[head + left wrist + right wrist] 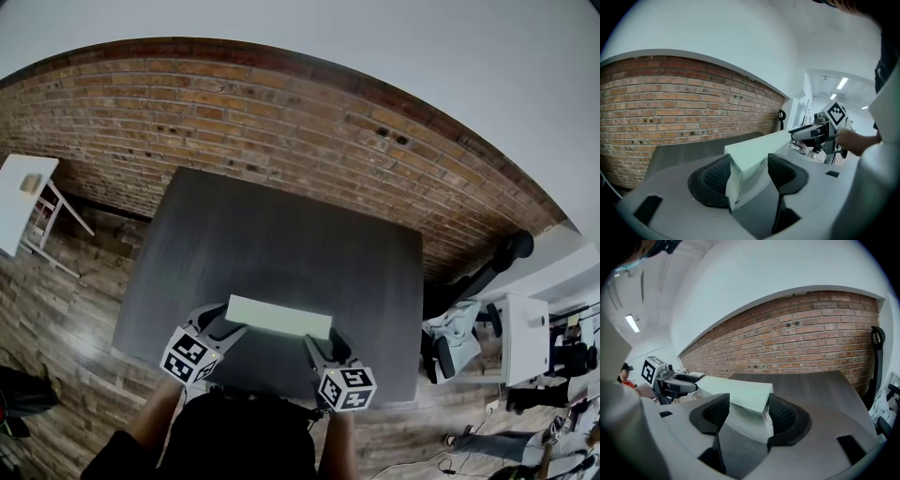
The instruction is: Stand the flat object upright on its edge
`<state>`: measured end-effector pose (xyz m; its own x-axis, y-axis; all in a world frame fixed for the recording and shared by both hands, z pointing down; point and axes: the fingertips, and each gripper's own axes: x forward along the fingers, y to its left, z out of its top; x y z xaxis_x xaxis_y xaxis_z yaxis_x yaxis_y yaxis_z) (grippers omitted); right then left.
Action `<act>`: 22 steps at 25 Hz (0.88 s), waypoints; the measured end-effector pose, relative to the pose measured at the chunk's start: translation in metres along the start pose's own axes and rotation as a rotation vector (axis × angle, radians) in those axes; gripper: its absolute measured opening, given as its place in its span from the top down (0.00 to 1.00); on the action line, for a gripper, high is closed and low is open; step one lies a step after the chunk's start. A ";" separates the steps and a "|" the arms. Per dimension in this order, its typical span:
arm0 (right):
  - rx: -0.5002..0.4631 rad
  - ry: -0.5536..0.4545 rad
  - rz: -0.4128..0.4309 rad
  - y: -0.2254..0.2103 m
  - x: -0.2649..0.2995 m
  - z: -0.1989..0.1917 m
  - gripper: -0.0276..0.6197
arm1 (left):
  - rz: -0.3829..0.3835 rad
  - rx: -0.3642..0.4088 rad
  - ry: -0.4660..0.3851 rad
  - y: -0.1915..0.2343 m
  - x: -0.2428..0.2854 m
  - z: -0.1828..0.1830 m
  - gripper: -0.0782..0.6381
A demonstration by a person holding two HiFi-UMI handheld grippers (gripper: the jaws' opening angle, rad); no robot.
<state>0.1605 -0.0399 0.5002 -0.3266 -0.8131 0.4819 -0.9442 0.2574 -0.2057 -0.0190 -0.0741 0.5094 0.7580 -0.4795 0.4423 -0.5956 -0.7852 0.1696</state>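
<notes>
Head view: pale flat box is held near the surface's near edge. Jaws of left gripper and right gripper are clamped on its opposite ends.

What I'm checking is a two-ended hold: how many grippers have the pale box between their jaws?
2. The left gripper holds the pale box at its left end, the right gripper at its right end. No other gripper shows.
</notes>
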 end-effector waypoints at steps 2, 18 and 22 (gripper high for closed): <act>0.001 0.000 -0.001 0.000 0.000 0.000 0.55 | 0.000 0.002 -0.001 0.000 0.001 0.000 0.55; -0.001 -0.031 -0.020 -0.001 -0.009 0.008 0.55 | 0.009 0.006 -0.027 -0.001 -0.005 0.005 0.55; -0.002 -0.056 -0.039 -0.002 -0.013 0.012 0.55 | 0.010 0.004 -0.038 -0.001 -0.009 0.007 0.55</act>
<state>0.1673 -0.0357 0.4841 -0.2866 -0.8503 0.4414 -0.9563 0.2258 -0.1859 -0.0232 -0.0718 0.4993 0.7614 -0.5021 0.4101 -0.6025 -0.7815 0.1618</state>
